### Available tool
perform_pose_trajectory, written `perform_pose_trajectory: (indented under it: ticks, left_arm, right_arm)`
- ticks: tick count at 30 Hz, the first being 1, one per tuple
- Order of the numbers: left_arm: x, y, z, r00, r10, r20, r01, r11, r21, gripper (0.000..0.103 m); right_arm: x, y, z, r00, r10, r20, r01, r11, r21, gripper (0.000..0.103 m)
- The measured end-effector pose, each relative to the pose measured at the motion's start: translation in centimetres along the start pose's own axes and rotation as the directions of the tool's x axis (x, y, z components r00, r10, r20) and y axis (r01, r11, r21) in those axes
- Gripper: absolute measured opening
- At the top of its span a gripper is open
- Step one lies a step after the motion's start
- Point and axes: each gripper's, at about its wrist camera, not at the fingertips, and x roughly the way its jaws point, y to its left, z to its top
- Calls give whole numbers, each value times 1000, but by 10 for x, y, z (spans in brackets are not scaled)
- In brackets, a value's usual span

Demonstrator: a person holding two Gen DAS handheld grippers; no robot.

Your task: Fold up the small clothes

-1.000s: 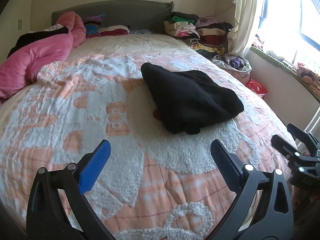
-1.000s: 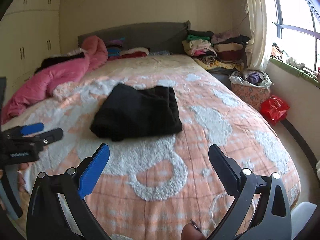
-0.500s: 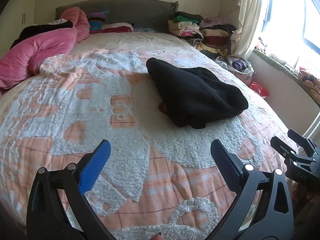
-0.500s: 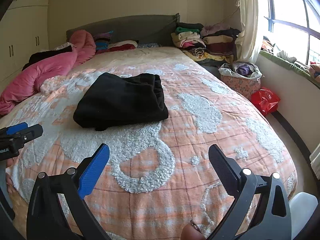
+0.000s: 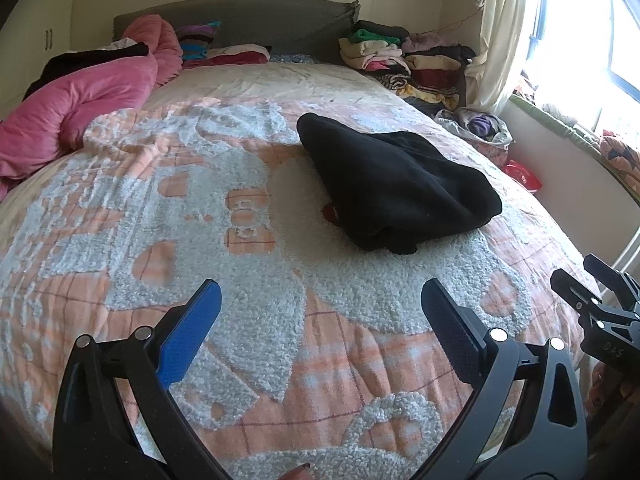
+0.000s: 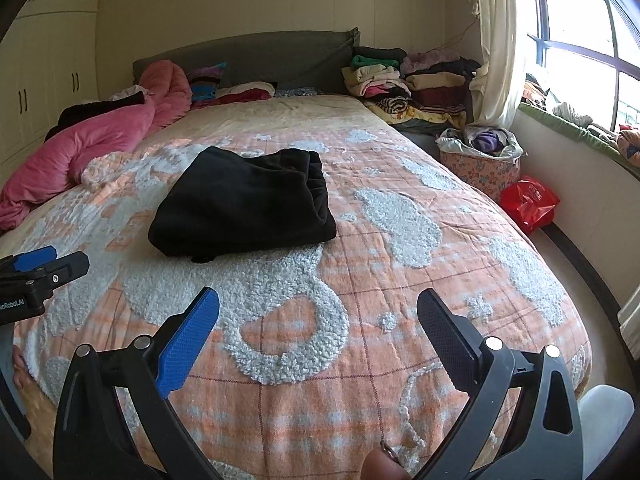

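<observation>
Both tongs, left tongs (image 5: 320,304) and right tongs (image 6: 318,312), are showing black frames, silver screws, and one blue pad (image 6: 188,344) facing one black.

black garment (image 5: 396,184) on bed (image 5: 160,240)

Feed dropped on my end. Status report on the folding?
Left hand-held gripper open, empty. Right hand-held gripper open, empty. Black garment lies folded on the bedspread, untouched. Nothing between either gripper and it.
</observation>
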Motion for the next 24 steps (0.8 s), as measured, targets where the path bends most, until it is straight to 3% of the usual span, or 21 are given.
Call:
perform_pose_trajectory:
  ticks: [24]
  left_arm:
    - [-4,0,0,1000,18,4,-18,1000,9,94]
  right_arm:
    - [2,7,-2,1000,7,-14,-7,1000,-7,99]
